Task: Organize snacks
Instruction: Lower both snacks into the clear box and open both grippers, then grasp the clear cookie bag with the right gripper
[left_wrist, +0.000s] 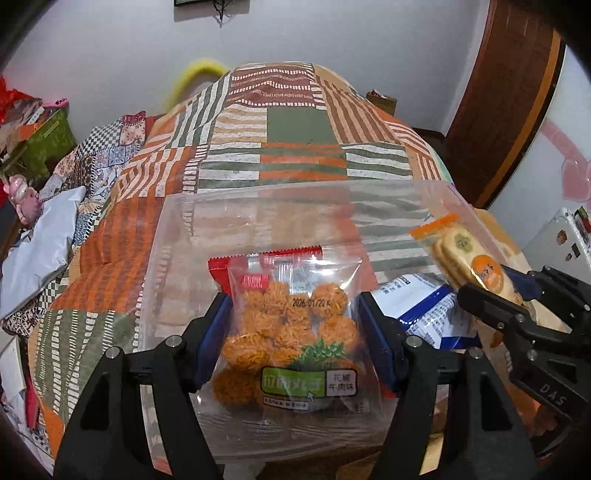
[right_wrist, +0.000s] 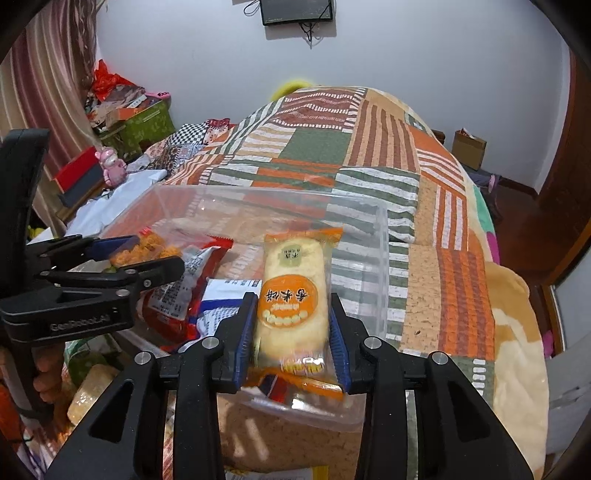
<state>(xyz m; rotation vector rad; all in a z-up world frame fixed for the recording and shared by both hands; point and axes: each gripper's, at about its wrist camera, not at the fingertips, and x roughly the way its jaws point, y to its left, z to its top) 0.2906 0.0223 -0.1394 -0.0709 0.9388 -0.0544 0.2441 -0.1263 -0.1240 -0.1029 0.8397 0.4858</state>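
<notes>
The rice cracker pack (right_wrist: 291, 295) sits pinched between the right gripper (right_wrist: 293, 328) pads, poised over the clear bin (right_wrist: 382, 258) on the bed, presumably for dropping in; alongside, the left gripper (left_wrist: 295, 332) clamps a noodle-ball bag (left_wrist: 291, 325) (both inside the bin's walls).

Patchwork-quilted bed (right_wrist: 369, 155), white wall (right_wrist: 406, 48)
</notes>
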